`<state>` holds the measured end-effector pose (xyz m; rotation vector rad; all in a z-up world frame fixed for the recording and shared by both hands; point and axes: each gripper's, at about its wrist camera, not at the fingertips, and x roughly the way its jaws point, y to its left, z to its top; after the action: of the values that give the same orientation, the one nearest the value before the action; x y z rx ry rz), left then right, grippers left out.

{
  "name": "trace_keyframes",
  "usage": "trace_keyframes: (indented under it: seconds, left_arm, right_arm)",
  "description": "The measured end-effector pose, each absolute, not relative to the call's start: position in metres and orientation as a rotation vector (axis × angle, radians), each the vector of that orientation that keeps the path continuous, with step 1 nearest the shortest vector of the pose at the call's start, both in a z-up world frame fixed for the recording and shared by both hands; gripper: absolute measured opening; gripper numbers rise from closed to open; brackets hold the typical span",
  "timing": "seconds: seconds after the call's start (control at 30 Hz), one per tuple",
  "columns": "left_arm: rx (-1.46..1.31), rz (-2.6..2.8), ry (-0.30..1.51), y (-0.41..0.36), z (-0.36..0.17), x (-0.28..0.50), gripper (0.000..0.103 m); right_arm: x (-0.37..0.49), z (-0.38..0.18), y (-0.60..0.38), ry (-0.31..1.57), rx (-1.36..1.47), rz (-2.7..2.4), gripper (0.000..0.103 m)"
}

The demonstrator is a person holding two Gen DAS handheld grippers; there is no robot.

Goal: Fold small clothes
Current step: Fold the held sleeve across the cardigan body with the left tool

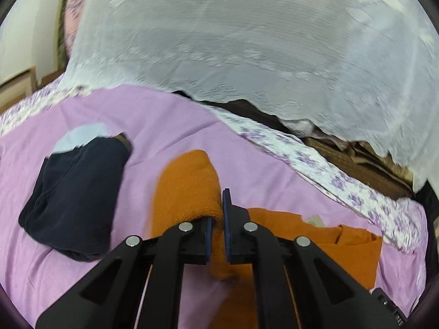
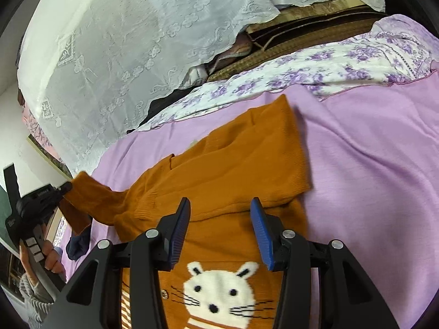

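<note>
An orange knit sweater [image 2: 233,170] with a white rabbit face [image 2: 219,290] lies on the lilac bedsheet [image 2: 370,164]. My left gripper [image 1: 218,216] is shut on one sleeve [image 1: 186,186] of the sweater and holds it lifted above the sheet; in the right wrist view that gripper [image 2: 65,187] shows at the far left with the sleeve stretched toward it. My right gripper [image 2: 221,219] is open and empty, just above the sweater's chest, over the rabbit face. The other sleeve [image 2: 285,137] lies flat on the sheet.
A dark navy folded garment [image 1: 76,192] with a pale blue piece [image 1: 82,137] lies on the sheet to the left. A white lace curtain [image 2: 123,54] hangs behind the bed. A floral border [image 2: 329,74] edges the sheet, with brown wooden furniture [image 2: 301,27] beyond.
</note>
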<state>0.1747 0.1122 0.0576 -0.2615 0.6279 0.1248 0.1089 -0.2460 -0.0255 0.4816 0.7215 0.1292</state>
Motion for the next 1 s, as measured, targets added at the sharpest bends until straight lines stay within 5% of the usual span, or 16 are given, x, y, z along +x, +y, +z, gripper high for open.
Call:
trace_keyframes:
  seconds: [0.57,1.0]
  left_arm:
    - [-0.068,0.006,0.600,-0.007,0.061,0.177,0.006]
    - [0.072,-0.108,0.702,-0.098,-0.004,0.182,0.007]
  right_arm:
    - [0.101,-0.031,-0.283,0.704,0.521,0.088,0.046]
    - [0.108,-0.043,-0.297,0.724,0.589,0.075,0.046]
